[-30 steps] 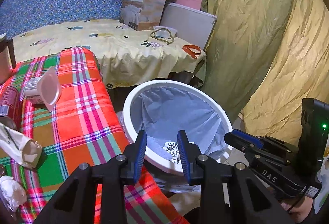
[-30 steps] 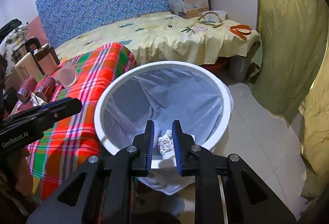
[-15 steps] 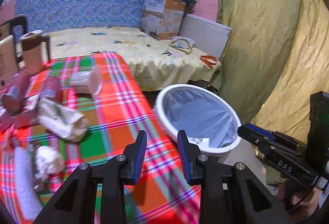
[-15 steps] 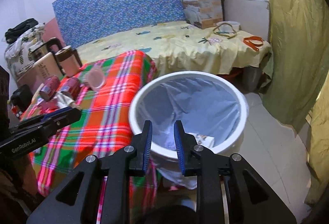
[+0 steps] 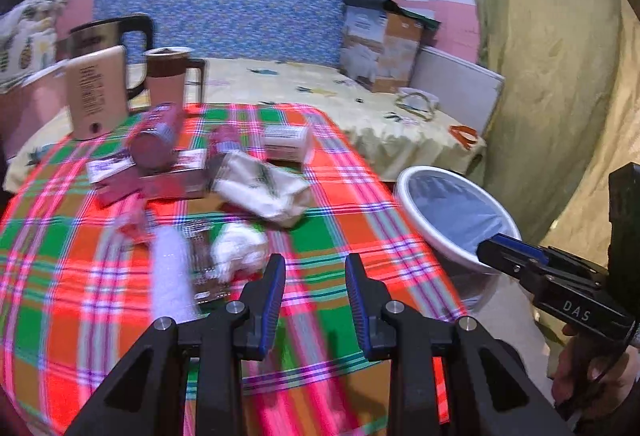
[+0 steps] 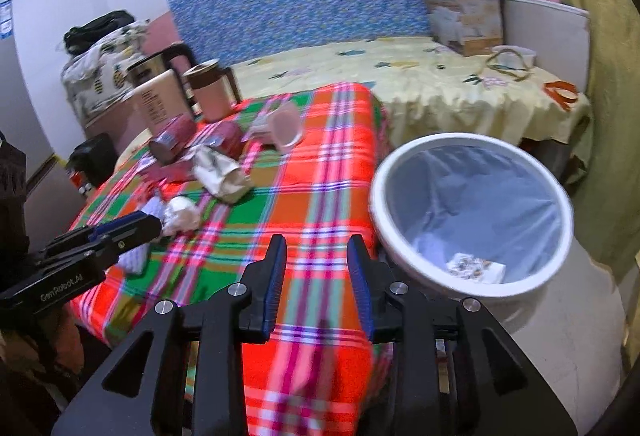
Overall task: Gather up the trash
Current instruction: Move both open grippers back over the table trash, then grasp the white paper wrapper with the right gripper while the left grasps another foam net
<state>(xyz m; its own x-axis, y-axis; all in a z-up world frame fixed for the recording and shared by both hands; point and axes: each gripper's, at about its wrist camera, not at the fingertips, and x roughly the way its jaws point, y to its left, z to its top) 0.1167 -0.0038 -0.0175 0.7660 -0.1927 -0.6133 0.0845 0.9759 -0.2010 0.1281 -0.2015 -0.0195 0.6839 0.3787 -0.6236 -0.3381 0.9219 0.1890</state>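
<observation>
Trash lies on the plaid table (image 5: 360, 204): a crumpled tissue (image 5: 238, 250), a crumpled paper bag (image 5: 264, 188), two red cans (image 5: 156, 140), a tipped plastic cup (image 5: 290, 142) and flat wrappers (image 5: 108, 170). My left gripper (image 5: 315, 286) is open and empty above the table's near edge, just right of the tissue. My right gripper (image 6: 316, 272) is open and empty over the table's near right part. The white bin (image 6: 472, 212) with a blue liner stands right of the table; a patterned scrap (image 6: 476, 268) lies inside it.
A kettle (image 5: 108, 48), a pink box (image 5: 96, 92) and a brown mug (image 5: 170, 76) stand at the table's far left. A bed with yellow sheet (image 6: 420, 84) lies behind, with a cardboard box (image 6: 460, 4). A yellow-green curtain (image 5: 560, 76) hangs on the right.
Both grippers have pulled back and swung left from over the bin to over the table. The right gripper's jaws have opened wider. A scrap now lies in the bin.
</observation>
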